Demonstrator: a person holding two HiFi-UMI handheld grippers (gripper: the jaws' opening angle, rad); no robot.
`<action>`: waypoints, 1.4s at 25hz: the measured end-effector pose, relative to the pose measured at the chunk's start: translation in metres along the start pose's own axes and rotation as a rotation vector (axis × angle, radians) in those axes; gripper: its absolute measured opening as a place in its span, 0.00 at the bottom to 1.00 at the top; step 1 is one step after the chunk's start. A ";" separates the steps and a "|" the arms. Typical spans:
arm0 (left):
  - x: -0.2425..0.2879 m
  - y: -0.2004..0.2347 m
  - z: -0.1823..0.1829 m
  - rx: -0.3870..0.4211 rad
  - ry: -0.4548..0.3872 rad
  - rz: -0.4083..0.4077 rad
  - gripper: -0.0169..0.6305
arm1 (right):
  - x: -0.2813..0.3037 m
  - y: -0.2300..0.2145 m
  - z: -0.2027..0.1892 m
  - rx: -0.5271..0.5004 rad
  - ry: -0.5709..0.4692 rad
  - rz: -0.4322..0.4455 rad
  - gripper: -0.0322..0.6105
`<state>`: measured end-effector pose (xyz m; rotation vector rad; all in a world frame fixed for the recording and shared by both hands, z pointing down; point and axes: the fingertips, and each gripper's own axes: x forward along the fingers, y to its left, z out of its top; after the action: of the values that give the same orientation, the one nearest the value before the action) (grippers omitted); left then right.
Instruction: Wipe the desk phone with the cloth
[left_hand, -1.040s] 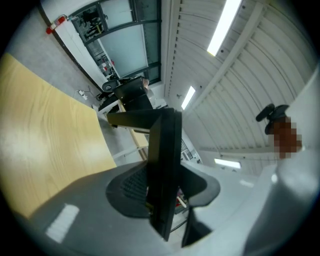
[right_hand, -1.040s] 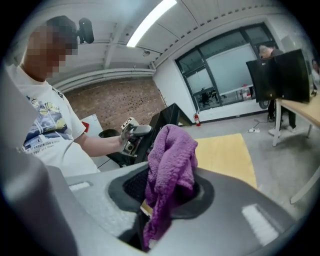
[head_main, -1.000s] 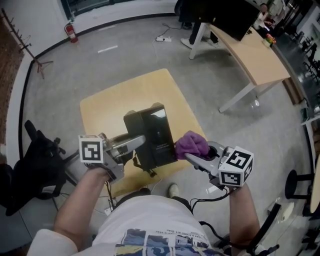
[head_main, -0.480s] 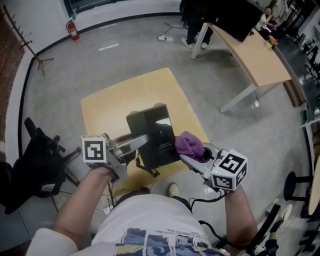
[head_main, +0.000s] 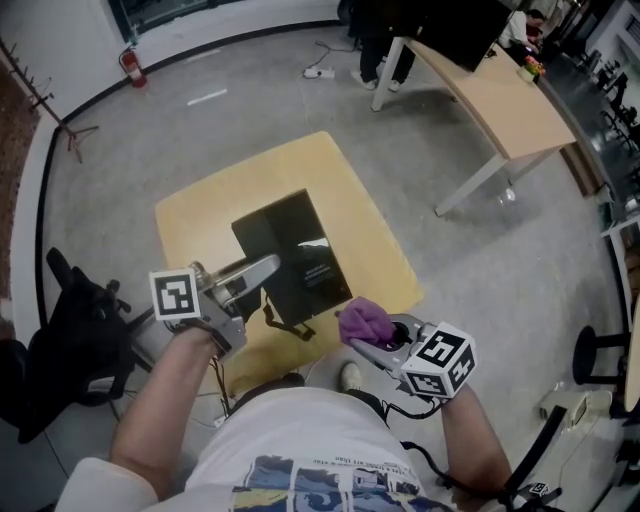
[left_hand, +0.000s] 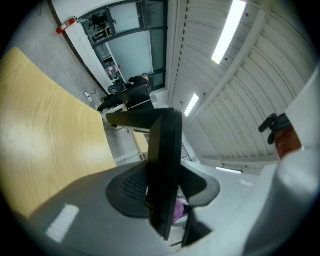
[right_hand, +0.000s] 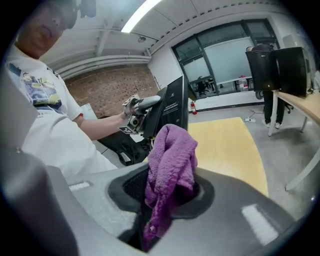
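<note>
Left gripper (left_hand: 161, 200): jaws clamped on the phone (left_hand: 167, 150), which stands edge-on between them, over the table (head_main: 355, 215). Right gripper (right_hand: 167, 202): jaws pinched on the cloth (right_hand: 170, 155), which bunches up out of them. The phone is ahead and left of the right gripper, apart from the cloth.

No legible text anywhere, only faint white print too small to read at four o'clock on the dark face of the desk phone (head_main: 285, 245), plus letterless black-and-white square codes on the marker cube (head_main: 175, 296) at eight o'clock and the marker cube (head_main: 440, 362) at five.
</note>
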<state>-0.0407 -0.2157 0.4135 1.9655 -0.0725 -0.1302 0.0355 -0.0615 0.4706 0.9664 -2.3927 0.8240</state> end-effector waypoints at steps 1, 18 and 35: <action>0.000 -0.001 0.001 -0.001 -0.004 -0.004 0.30 | 0.005 0.007 -0.002 -0.015 0.014 0.013 0.21; -0.006 0.003 -0.003 -0.022 0.027 -0.011 0.30 | 0.040 0.004 0.004 -0.136 0.116 0.006 0.21; 0.002 0.014 -0.027 -0.009 0.113 -0.015 0.30 | -0.021 -0.060 0.010 -0.030 0.007 -0.278 0.21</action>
<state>-0.0353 -0.1967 0.4367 1.9611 0.0168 -0.0286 0.0914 -0.0923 0.4729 1.2461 -2.1909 0.6839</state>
